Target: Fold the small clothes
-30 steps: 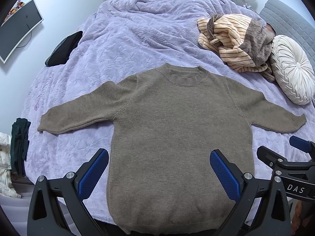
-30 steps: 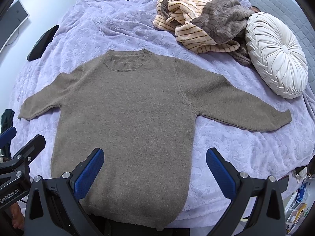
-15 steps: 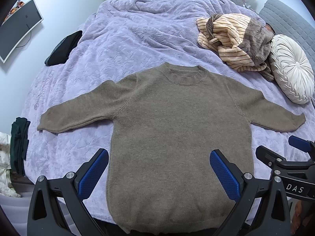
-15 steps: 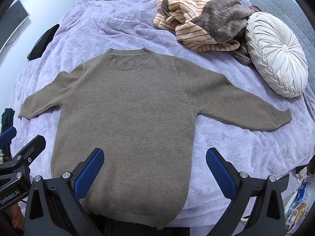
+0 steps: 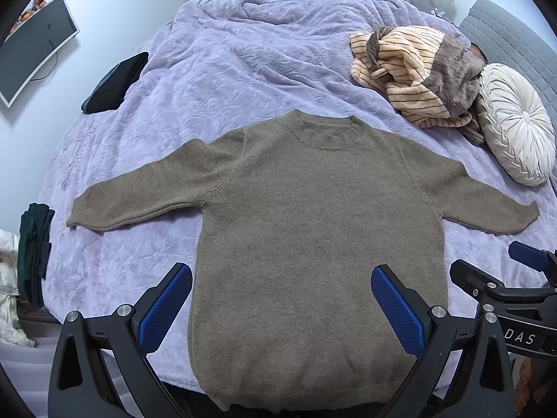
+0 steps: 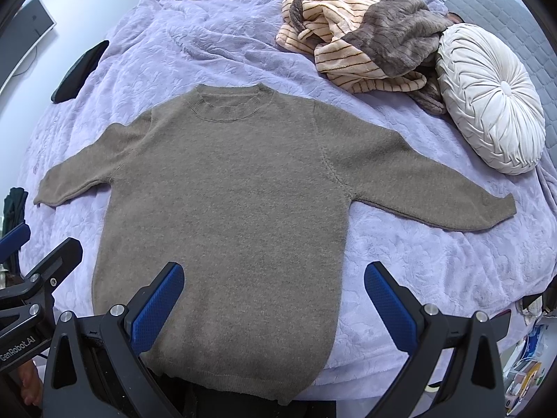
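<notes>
Embossed lilac bedspread (image 5: 243, 80); fuzzy brown knit sweater (image 5: 313, 226) flat.

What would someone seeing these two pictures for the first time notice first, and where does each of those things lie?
A brown sweater lies flat in the middle of the lilac bedspread, both sleeves spread wide and its hem at the near edge. At the far right a crumpled striped blanket lies beside a round white cushion. The left gripper and right gripper hover open above the sweater's lower part, their blue fingers holding nothing.
</notes>
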`<state>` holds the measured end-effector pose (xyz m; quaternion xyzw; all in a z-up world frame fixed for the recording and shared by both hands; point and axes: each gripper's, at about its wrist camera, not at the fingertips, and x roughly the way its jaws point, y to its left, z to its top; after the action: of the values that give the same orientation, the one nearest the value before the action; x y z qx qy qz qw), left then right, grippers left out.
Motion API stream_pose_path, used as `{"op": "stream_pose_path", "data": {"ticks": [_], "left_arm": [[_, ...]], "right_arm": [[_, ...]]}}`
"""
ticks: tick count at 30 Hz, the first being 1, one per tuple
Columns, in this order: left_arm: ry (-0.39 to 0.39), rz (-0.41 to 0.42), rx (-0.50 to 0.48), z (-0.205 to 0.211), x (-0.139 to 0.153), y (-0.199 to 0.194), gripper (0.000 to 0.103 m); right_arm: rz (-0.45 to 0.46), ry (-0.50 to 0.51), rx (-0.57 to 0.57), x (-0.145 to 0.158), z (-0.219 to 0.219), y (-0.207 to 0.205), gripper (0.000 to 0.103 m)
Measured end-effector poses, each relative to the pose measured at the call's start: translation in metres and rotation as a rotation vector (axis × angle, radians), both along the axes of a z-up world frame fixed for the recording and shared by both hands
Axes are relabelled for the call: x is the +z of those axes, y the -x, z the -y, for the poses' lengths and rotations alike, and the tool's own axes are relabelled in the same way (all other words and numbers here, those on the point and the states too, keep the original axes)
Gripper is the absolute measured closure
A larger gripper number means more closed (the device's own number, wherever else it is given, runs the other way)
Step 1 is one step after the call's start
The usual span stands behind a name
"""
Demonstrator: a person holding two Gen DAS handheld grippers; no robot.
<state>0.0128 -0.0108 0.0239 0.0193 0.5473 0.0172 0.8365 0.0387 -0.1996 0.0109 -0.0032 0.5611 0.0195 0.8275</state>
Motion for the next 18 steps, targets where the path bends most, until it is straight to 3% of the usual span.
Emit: {"op": "stream_pose_path", "data": {"ticks": [18], "left_arm": [[0.025,-0.007,0.010,-0.002,0.000,0.015,0.000]], "right_arm": [[-0.016,-0.014,-0.001,-0.002,0.004,0.014,0.000]]}}
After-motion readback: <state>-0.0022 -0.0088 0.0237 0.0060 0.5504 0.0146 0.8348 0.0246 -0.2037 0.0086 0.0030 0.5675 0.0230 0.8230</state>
